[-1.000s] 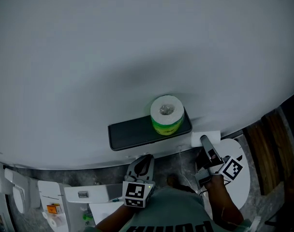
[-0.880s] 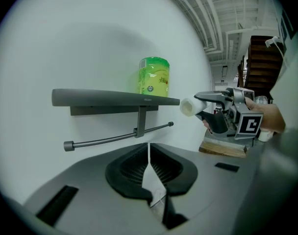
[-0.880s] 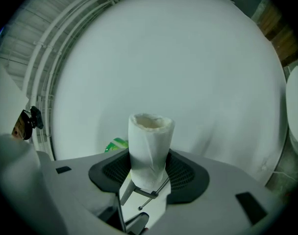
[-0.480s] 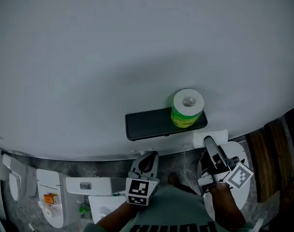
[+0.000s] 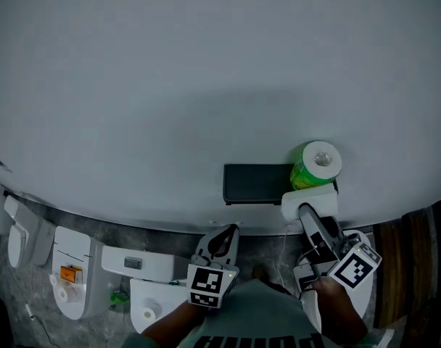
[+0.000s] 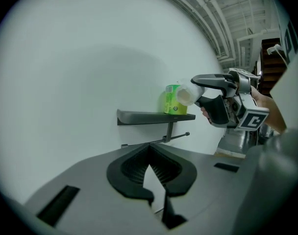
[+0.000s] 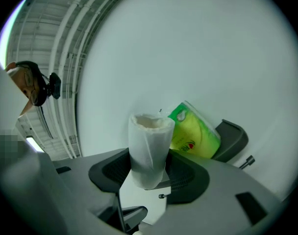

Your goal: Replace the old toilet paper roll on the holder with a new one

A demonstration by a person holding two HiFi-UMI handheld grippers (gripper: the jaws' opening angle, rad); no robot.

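Old toilet paper roll (image 7: 149, 151), where is it? (partner)

In my right tool (image 5: 307, 216), clamped across its middle. It's a thin white tube, nearly spent, off the holder and held up just beside the shelf's right end. (me)

Rest of the scene, big to small? (partner)

Pale wall (image 5: 206, 85). Dark shelf (image 5: 257, 183) fixed to it. New roll (image 5: 316, 167) in its green wrapper, upright on the shelf's right end. Then the tube. Thin holder rod (image 6: 163, 140) under the shelf, bare as far as I can see. (me)

Left tool (image 5: 219, 239)? (partner)

Clenched on nothing, low, well apart from the shelf. (me)

Step in hand? (partner)

My read: get rid of the tube, then fetch the green one. Light squeeze only, since the soft tube should crush easily. Carry it away clear of the new roll, which sits near the shelf's edge and could be knocked off. Don't reach for the new one until this tool is empty. (me)
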